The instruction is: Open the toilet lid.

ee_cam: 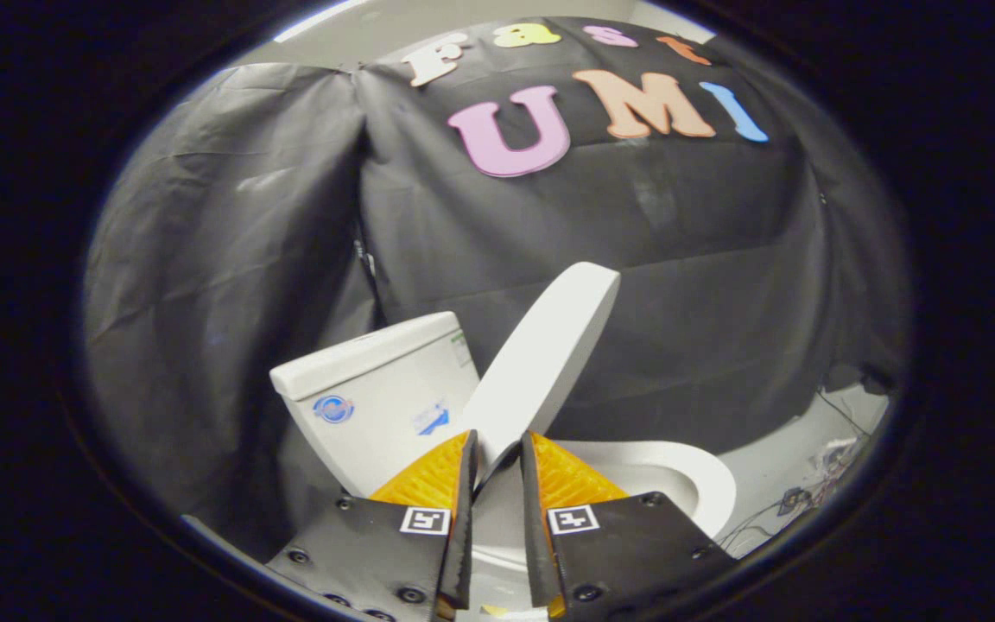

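Tank (377,389): standing at the bowl's back edge — waiting to take the lid.
Toilet lid (541,354): tilting half-raised, its lower edge sitting between the fingers.
Gripper (496,458): fingers narrowing around that edge — pinching unclear.
Seat (687,484): lying exposed beneath.

Black cloth wall (687,285) hangs well beyond fingers, creased, w/ seam at corner ahead-left. Pale floor (795,462) off to right; loose cables (808,497) tangled on it near cloth's foot.
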